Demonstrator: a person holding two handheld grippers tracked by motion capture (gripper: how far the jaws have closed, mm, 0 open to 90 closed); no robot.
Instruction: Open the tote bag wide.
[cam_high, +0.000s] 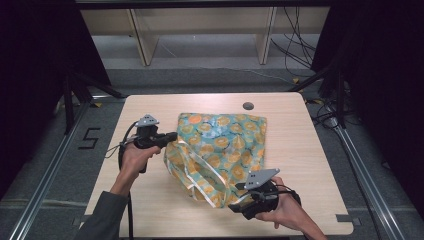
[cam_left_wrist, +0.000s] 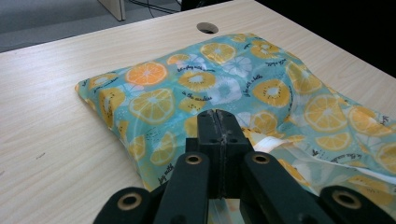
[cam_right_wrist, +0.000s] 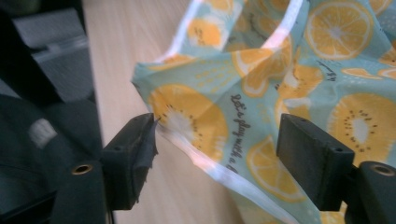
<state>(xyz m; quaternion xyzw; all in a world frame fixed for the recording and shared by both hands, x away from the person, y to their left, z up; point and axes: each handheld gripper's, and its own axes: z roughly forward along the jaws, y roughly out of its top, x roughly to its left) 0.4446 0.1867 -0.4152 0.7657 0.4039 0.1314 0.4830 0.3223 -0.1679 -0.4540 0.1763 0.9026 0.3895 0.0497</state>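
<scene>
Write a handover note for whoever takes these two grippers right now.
Left gripper: shut on the left edge of the fruit-print cloth.
Right gripper: jaws wide apart, the cloth's white-trimmed near corner between them, not pinched.
Cloth lies rumpled and partly doubled over mid table, its far part flat.
Done: left edge gripped.
Left: probably regrip the near corner, then finish folding or spreading.

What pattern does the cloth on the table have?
The cloth is teal, printed with orange and kiwi slices and small script; the left gripper view shows it best.
</scene>
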